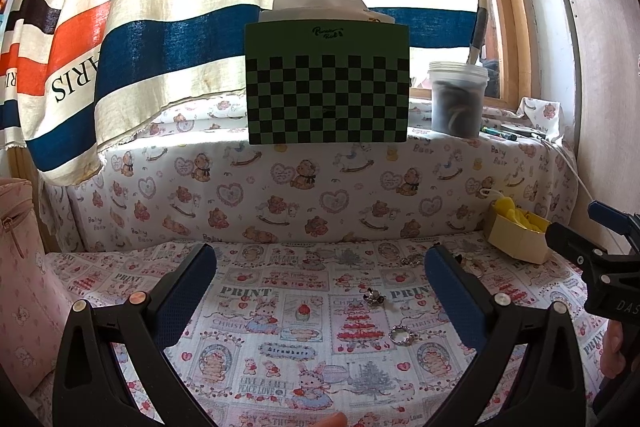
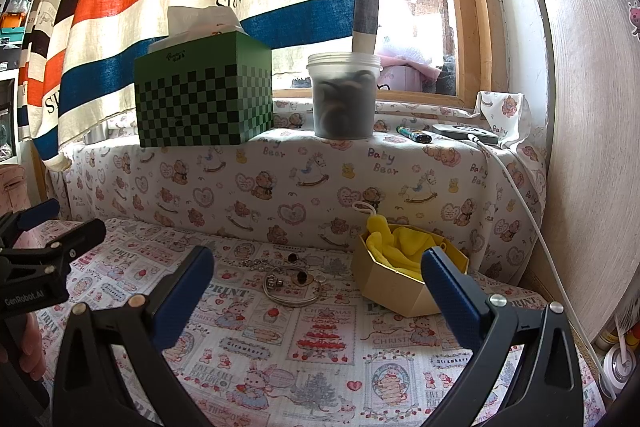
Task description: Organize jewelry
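Note:
Jewelry lies on the printed tablecloth. In the left wrist view a dark charm (image 1: 373, 296) and a silver beaded ring (image 1: 401, 334) lie between my fingers, with a chain (image 1: 412, 260) farther back. In the right wrist view a silver bangle (image 2: 294, 289) with charms, a dark ring (image 2: 292, 258) and a chain (image 2: 252, 263) lie ahead. A gold box (image 2: 394, 287) with yellow cloth (image 2: 404, 243) stands at the right; it also shows in the left wrist view (image 1: 516, 241). My left gripper (image 1: 320, 279) is open and empty. My right gripper (image 2: 318, 281) is open and empty.
A green checkered tissue box (image 1: 328, 83) and a plastic tub (image 2: 344, 95) stand on the covered ledge behind. A lighter (image 2: 414, 135), a small device (image 2: 466, 133) and a white cable (image 2: 532, 223) are at the right. A pink bag (image 1: 20, 267) stands at the left.

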The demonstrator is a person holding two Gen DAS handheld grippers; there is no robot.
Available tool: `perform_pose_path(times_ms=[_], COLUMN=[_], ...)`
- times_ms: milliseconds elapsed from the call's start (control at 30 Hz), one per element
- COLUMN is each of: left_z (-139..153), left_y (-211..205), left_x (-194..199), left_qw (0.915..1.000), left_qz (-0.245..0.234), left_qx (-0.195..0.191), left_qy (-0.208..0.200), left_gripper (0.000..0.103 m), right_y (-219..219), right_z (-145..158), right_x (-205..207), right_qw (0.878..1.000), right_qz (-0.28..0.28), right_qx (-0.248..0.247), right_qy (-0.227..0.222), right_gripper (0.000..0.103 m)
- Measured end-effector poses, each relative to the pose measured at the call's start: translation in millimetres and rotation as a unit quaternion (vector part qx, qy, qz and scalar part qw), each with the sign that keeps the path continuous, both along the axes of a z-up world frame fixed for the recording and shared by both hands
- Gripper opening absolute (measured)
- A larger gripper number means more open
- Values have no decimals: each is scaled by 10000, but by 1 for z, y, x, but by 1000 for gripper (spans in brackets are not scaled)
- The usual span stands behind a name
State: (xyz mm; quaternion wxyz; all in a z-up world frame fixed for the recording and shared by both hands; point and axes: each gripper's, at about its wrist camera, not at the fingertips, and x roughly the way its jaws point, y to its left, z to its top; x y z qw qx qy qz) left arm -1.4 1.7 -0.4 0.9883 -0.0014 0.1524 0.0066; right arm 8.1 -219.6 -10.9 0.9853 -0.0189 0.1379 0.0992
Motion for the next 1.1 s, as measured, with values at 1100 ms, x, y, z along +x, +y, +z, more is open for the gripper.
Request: perform_pose_path(times_ms=[1100], left_z=[-1], left_y=[-1], left_x=[-1], left_qw=[10000], left_qz=[36], left_qx=[31], left_qy=[-8], left_gripper=[103], right_y=[-2], right_z=[-2], right_x=[0], right_qw=[9999], right_qz=[-113], right_qx=[-22], right_qy=[19], right_gripper=[103])
